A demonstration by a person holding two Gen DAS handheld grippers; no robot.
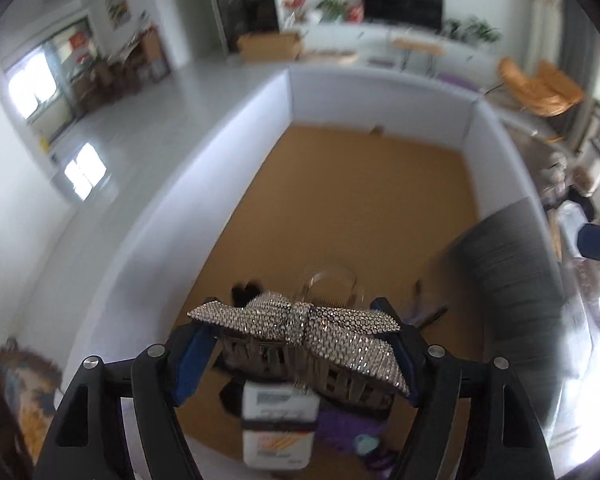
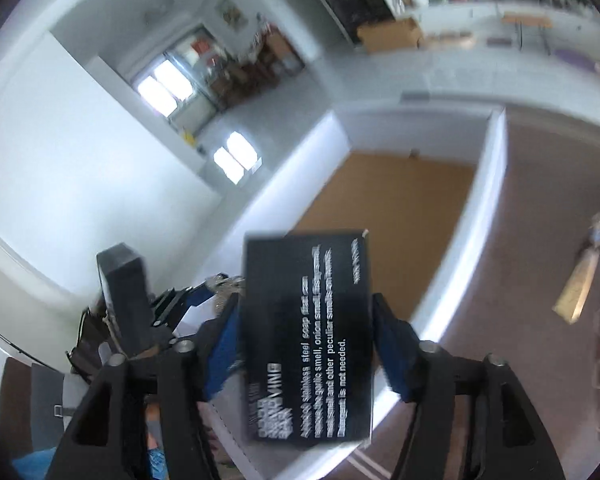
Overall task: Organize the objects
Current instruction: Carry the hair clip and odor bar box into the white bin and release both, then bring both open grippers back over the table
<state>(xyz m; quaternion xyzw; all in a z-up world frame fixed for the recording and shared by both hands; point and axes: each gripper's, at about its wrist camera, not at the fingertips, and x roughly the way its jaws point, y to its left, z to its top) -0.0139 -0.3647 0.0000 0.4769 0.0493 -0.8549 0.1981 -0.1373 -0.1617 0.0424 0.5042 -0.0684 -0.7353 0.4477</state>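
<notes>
- Left gripper [image 1: 300, 330] pinches a rhinestone bow [image 1: 300, 326] by its two ends, holding it up over the near end of the box [image 1: 380, 96].
- Under the bow, on the box's cork floor [image 1: 340, 208]: a white packet [image 1: 278, 426], a purple item [image 1: 346, 426], a clear clip [image 1: 332, 284].
- A grey pad [image 1: 508, 292] leans at the box's right wall.
- Right gripper [image 2: 306, 344] clamps a black carton [image 2: 306, 336] with white print, raised over the box's near rim [image 2: 460, 264].

Rhinestone bow clip [image 1: 300, 328] between the left tongs [image 1: 300, 344], above a possibly cork-lined tray [image 1: 180, 208].
</notes>
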